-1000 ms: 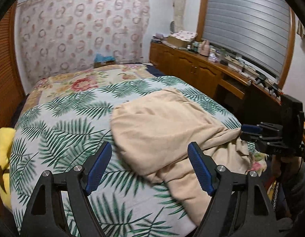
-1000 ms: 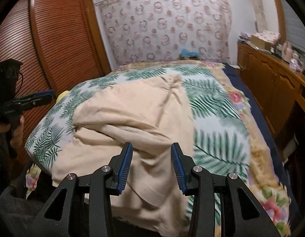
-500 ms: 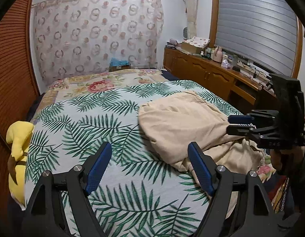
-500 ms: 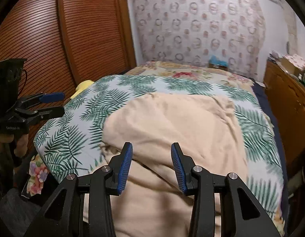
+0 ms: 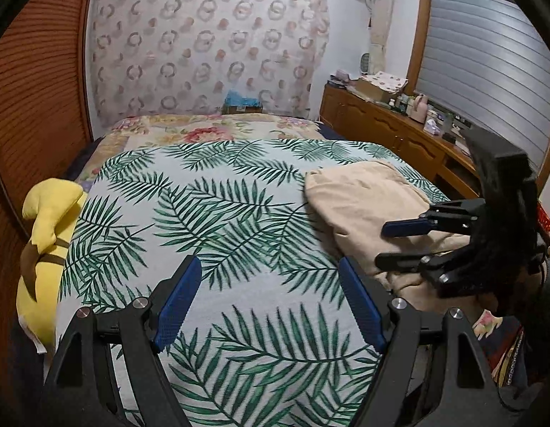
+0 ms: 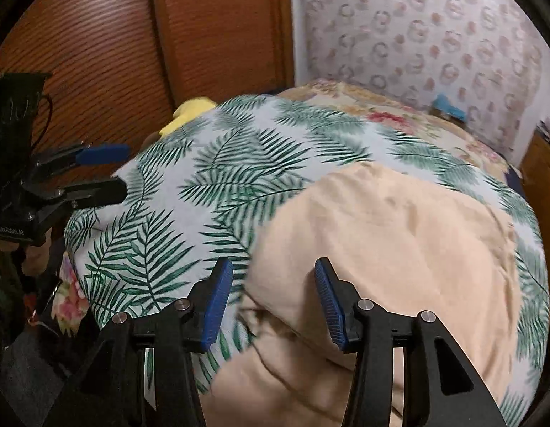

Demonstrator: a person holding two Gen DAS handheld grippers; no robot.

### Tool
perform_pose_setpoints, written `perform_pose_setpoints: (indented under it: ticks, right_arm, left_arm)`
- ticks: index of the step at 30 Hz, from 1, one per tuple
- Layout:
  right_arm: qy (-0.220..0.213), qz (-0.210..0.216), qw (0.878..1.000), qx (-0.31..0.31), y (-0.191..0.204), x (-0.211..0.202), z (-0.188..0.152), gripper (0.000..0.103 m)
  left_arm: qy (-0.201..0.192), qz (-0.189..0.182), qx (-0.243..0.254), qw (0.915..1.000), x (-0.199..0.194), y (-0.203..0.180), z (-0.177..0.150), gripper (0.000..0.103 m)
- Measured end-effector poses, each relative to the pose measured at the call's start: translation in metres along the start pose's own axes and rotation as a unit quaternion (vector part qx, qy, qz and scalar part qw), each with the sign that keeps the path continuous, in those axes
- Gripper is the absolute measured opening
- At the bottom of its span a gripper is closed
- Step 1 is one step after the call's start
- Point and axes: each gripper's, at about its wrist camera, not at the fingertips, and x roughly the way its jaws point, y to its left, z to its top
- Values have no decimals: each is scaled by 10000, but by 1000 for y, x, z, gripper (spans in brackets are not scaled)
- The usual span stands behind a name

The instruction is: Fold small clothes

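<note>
Far left, against the wooden slatted doors (image 5: pixel 33 114): yellow cloth (image 5: pixel 49 227) bunched at the edge of the bed, off the palm-leaf bedspread (image 5: pixel 211 213). Next, left gripper (image 5: pixel 268 302): spread wide, nothing between its 2 blue pads, only bare bedspread ahead. Right of that, the task's thing: beige garment (image 6: pixel 399 235), crumpled on the near right part of the bed, its near end spilling over the bed edge; long axis apparently running from that edge toward the head of the bed, though the heap hides the outline. Directly above its near left edge, right gripper (image 6: pixel 273 295): jaws about half apart and opening, cloth beneath but not pinched. Clearly the nearer hand; for the left, the garment off to its right. Further right, a wooden dresser (image 5: pixel 392 131) crowded with small items below a shuttered window (image 5: pixel 488 67); patterned curtain (image 5: pixel 204 53) behind the bed.
</note>
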Motion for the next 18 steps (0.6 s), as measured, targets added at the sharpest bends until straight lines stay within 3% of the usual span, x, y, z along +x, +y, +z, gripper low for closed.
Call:
perform_pose_setpoints:
  ticks: [6,7,8,13,18]
  right_arm:
    - [558,-377,9970,-374,2,43,12,50]
    - [575,-358,9970,-385,0,44,13,35]
    - [559,-316,9973,-367,-3,43,15,5]
    - [-111,-36,9995,287,-38,-1,28,5]
    - [-489,-492,9954,657,-95,-48,45,5]
  left_arm:
    - [130,-39,-4,9999,15,6,1,80]
    - [151,-49,6,9999,18,6,2,80]
    - [165,-64,16,9998,19,5,3,80]
    - [213,-253,206,9992,32,-7,14,80]
    - [293,-480,399,9976,52,-24,26,80]
